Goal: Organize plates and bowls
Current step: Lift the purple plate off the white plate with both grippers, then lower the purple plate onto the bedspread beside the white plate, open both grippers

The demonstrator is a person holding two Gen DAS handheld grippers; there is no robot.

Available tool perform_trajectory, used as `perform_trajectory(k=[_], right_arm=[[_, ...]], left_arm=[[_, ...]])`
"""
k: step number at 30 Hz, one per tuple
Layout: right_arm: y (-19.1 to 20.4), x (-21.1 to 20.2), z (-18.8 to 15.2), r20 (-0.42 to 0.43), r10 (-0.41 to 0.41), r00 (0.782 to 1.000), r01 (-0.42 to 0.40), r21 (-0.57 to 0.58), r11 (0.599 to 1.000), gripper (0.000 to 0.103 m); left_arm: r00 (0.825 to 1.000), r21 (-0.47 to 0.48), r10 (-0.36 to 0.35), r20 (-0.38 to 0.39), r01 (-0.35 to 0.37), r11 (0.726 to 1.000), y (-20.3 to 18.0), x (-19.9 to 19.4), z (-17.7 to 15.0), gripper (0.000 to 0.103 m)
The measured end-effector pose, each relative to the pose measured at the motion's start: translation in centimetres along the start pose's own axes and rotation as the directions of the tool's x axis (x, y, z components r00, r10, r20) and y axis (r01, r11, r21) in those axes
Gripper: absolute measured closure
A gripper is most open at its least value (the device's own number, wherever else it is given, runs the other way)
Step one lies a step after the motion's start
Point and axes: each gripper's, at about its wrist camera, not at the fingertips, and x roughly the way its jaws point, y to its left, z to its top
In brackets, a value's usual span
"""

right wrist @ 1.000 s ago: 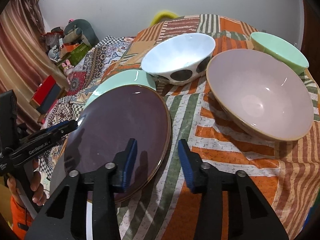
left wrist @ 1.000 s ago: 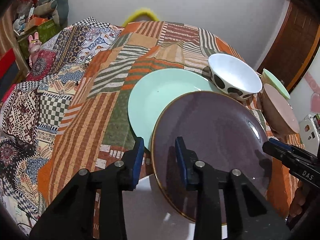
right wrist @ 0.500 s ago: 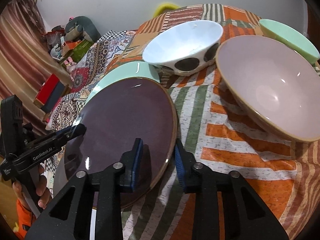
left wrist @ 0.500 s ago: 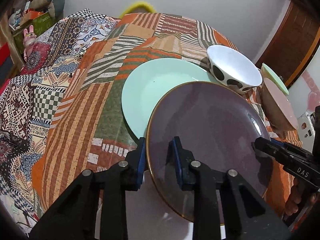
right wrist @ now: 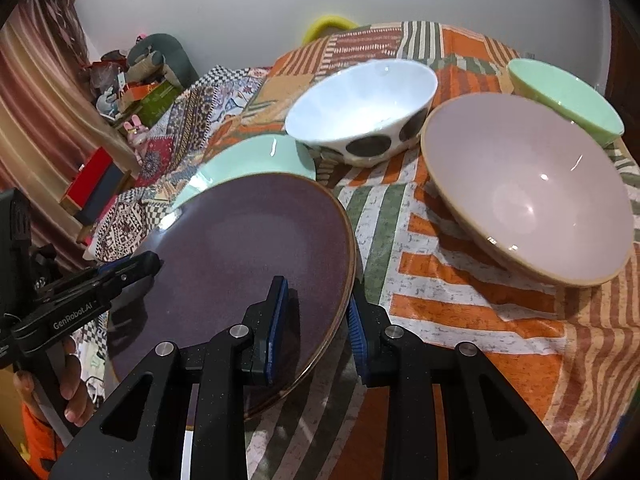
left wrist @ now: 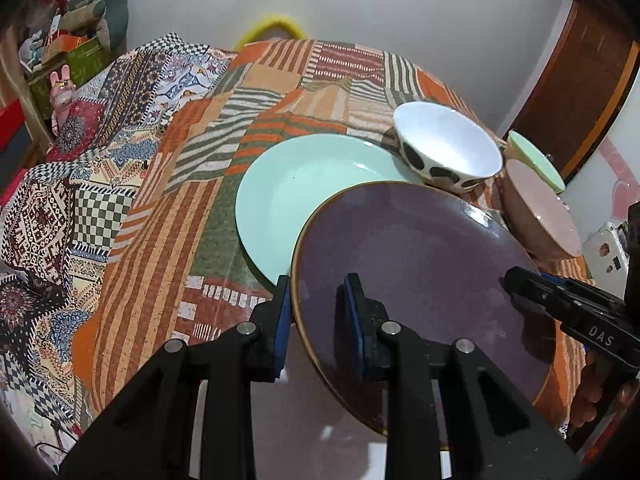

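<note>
A dark purple plate (left wrist: 420, 272) with a brown rim is held off the table, tilted. My left gripper (left wrist: 318, 316) is shut on its left rim. My right gripper (right wrist: 316, 320) is shut on its right rim (right wrist: 348, 264). A mint green plate (left wrist: 304, 188) lies flat on the patchwork cloth behind and partly under the purple plate; it also shows in the right wrist view (right wrist: 248, 160). A white bowl with black spots (right wrist: 360, 116), a large pink bowl (right wrist: 528, 184) and a mint green bowl (right wrist: 564, 92) stand to the right.
The table carries an orange, green and white patchwork cloth (left wrist: 192, 208). Its near edge is below the grippers. Beyond its left side lies a patterned bed cover (left wrist: 60, 200) and a shelf with toys (left wrist: 68, 52). A wooden door (left wrist: 580, 92) is at the far right.
Both grippers closed from open onto opposite rims of the purple plate. The plate now sits lifted and tilted between them.
</note>
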Motion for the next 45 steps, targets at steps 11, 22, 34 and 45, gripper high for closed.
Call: perform_trajectory(k=[11,22,34,45], right_arm=[[0.0,-3.9,-0.6,0.076,0.015,0.997,-0.015,-0.004,1.0,0.077],[-0.2,-8.3,-1.6,0.15,0.007,0.989,-0.007,0.001,1.0,0.077],[-2.2,-12.2,-3.9,0.203,-0.029,0.979,0.023,0.03,0.999,0.077],[-4.4,-13.3,-6.8,0.191,-0.058,0.98,0.045,0.072,0.996,0.077]], left_arm=[[0.998,0.038,-0.019,0.063,0.017,0.999,-2.5,-4.7,-0.4,0.078],[0.992,0.085,-0.053,0.11,0.044,0.995,-5.8,-8.8,-1.3,0.078],[0.991,0.14,-0.098,0.093,0.084,0.987,-9.9,-10.5,-3.4,0.077],[0.994,0.188,-0.103,0.022,0.097,0.977,-13.3,-9.4,-5.1,0.077]])
